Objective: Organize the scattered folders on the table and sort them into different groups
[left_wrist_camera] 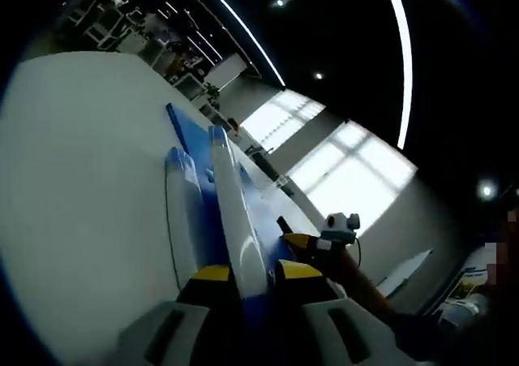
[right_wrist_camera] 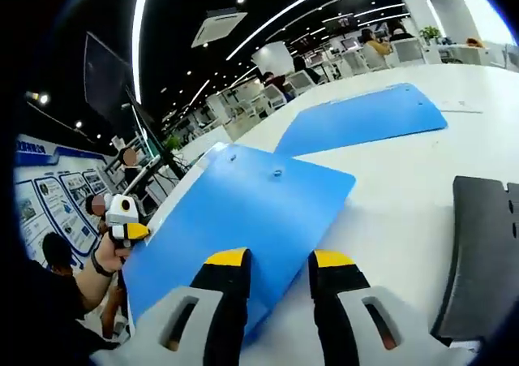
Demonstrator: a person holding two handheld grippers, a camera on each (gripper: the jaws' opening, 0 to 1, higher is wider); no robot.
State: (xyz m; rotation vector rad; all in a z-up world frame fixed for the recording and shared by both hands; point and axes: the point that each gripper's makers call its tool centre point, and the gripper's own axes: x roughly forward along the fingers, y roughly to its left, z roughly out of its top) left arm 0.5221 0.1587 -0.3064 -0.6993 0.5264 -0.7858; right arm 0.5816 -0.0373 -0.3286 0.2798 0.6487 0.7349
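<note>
Table [right_wrist_camera: 422, 179]: white, broad, glossy.
Ceiling [right_wrist_camera: 186, 1]: dark, with long curved light strips and small spotlights.
Air-conditioning cassette [right_wrist_camera: 220, 25]: set in ceiling.
Windows [left_wrist_camera: 340, 163]: bright, overexposed.
Wall poster [right_wrist_camera: 40, 200]: blue and white panels, text unreadable.
Background: office desks, chairs, seated people [right_wrist_camera: 375, 43].

A dark ceiling [right_wrist_camera: 186, 1] carries long light strips [left_wrist_camera: 401, 49]; bright windows [left_wrist_camera: 349, 171] line one wall, desks [right_wrist_camera: 340, 62] stand beyond

Ceiling strips [right_wrist_camera: 276, 21] and blown-out windows [left_wrist_camera: 340, 167] light the scene brightly. The tabletop [right_wrist_camera: 405, 179] glares. Edges bend and blur.
</note>
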